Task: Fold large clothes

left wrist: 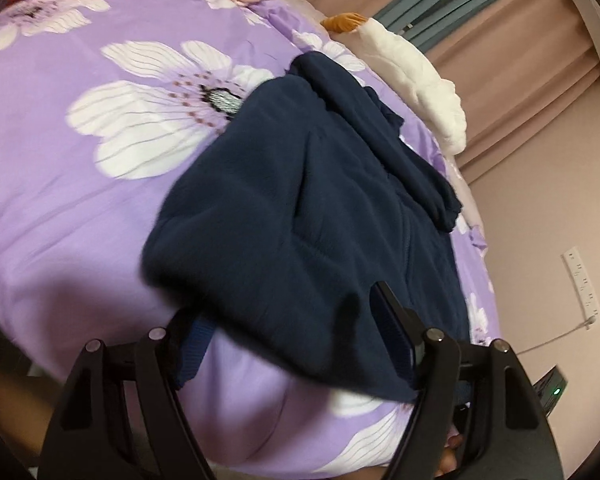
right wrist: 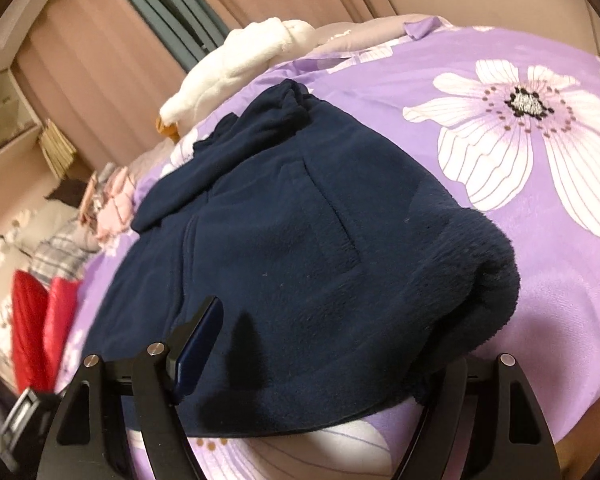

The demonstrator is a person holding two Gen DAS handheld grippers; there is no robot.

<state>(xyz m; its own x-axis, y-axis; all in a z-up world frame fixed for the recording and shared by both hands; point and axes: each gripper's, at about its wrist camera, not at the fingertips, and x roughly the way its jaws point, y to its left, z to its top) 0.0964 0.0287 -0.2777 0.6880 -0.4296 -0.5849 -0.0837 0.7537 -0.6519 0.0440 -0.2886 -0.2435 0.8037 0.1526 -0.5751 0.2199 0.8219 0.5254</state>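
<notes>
My left tongs (left wrist: 296, 344) are sitting spread wide at the bottom of the frame, the near hem of the navy fleece garment (left wrist: 300, 208) draping between the two fingers, unpinched. My right tongs (right wrist: 320, 360) are gaping the same way around the garment's bunched near edge (right wrist: 480, 280), bottom center. The fleece is lying mid-frame on the purple flowered bed cover (left wrist: 80, 200), a white plush toy (left wrist: 416, 76) resting beyond it, upper right.

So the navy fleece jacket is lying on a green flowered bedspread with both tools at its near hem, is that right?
Not quite: the bedspread is purple with white flowers, not green, as the right wrist view shows. The navy fleece jacket does lie on it, with the left tool and right tool at its near hem.
</notes>
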